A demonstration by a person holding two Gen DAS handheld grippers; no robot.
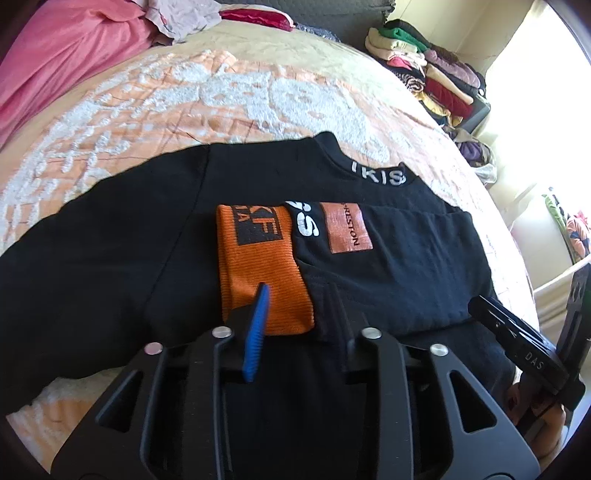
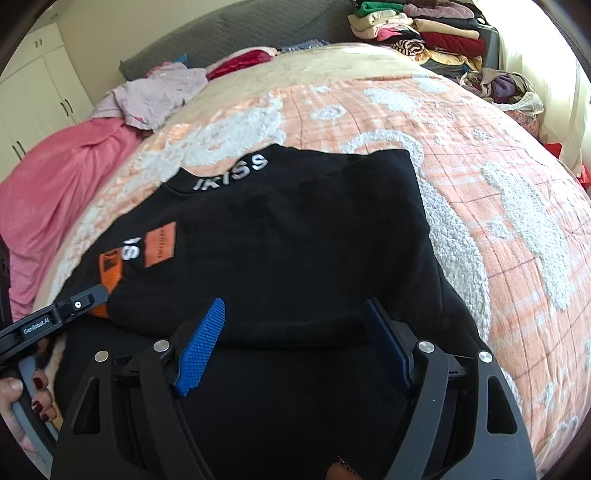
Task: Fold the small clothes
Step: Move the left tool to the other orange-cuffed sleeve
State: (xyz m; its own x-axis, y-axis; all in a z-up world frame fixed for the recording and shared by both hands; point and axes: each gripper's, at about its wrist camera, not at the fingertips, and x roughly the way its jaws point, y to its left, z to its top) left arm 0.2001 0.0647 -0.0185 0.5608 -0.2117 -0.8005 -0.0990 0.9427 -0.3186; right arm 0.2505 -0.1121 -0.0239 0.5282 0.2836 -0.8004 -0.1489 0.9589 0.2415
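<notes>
Left gripper (image 1: 295, 314) sits low over the near edge of a black sweatshirt (image 1: 110, 240), fingers spread apart, holding nothing; one blue pad (image 1: 256, 332) lies against the orange cuff (image 1: 258, 273), the other finger is dark against black fabric and hard to make out. Right gripper (image 2: 295, 332) also stands wide open, both blue pads (image 2: 201, 347) clear, hovering at the sweatshirt's (image 2: 295, 240) near hem with nothing between them. Cannot tell whether it touches the cloth.

Sweatshirt lies flat on the bed, on an orange-and-white fleece blanket (image 2: 498, 221), collar pointing away, white "IKISS" lettering (image 2: 231, 171) on the neckband. The right-hand sleeve is already folded in across the chest, its orange cuff beside an orange patch (image 1: 345, 232) and white lettering. The other sleeve stretches out to the left, unfolded.

In the left wrist view the right gripper's body shows at the right edge (image 1: 517, 343); in the right wrist view the left gripper (image 2: 55, 317) shows at lower left, with the hand (image 2: 26, 402) that holds it, dark red nails.

Pink blanket (image 2: 55, 192) bunched along the far left of the bed, a lilac garment (image 2: 159, 92) near it. Stack of folded clothes (image 2: 424, 29) beyond the bed's far right corner. White cupboards (image 2: 40, 85) at left.
</notes>
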